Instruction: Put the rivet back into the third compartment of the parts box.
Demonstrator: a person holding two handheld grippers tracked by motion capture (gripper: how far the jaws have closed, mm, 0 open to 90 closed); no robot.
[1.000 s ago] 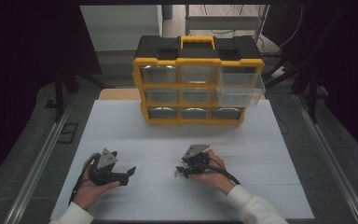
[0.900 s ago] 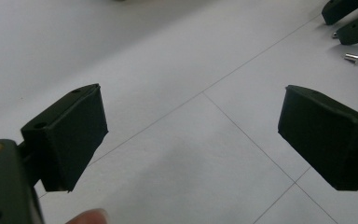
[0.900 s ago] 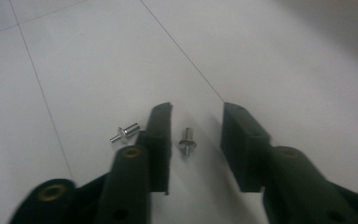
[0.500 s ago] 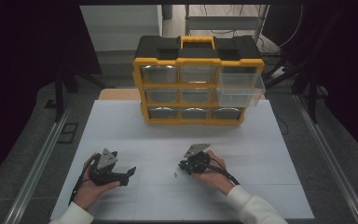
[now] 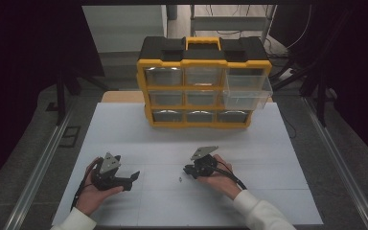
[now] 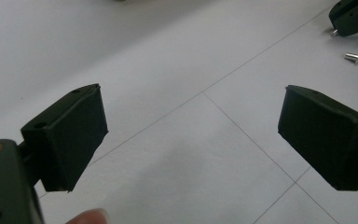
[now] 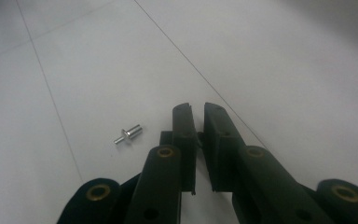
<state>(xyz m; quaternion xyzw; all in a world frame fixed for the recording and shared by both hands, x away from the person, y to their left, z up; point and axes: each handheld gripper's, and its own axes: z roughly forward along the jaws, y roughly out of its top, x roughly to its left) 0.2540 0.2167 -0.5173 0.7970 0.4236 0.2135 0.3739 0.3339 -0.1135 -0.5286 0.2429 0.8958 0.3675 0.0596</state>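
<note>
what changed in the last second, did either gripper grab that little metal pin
The right gripper has just been closing its jaws; they now stand nearly together with nothing between them. The pin lies loose on the table beside them, not taken. The left gripper, jaws open, both hands and the organizer stayed put.

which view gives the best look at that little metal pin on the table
The right gripper view: the metal pin lies close and sharp on the table, just left of the right gripper, apart from it. The left gripper view shows it small, top right; the high view, a speck.
</note>
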